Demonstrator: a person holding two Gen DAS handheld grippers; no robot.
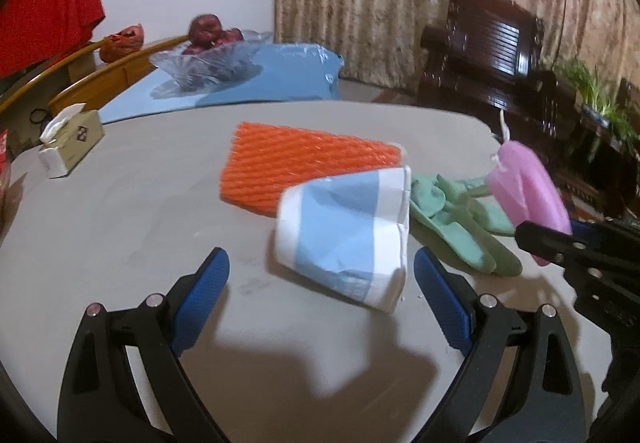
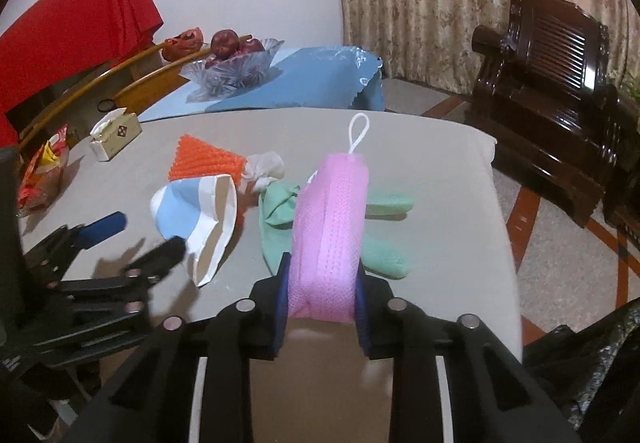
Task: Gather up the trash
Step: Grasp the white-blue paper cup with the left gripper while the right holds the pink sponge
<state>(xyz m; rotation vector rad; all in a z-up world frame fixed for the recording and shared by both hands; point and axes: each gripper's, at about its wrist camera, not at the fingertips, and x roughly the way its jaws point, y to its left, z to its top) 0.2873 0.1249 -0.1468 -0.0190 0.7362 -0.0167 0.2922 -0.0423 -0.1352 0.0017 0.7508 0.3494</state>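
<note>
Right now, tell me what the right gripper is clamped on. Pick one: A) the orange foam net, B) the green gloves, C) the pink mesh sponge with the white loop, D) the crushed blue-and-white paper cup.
C: in the right wrist view the right gripper has its blue pads pressed against both sides of the pink mesh sponge, while the paper cup lies apart on the table.

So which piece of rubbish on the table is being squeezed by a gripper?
The pink mesh sponge: the right gripper is shut on it. The blue-and-white paper cup just lies between the open left gripper; orange netting sits untouched.
</note>
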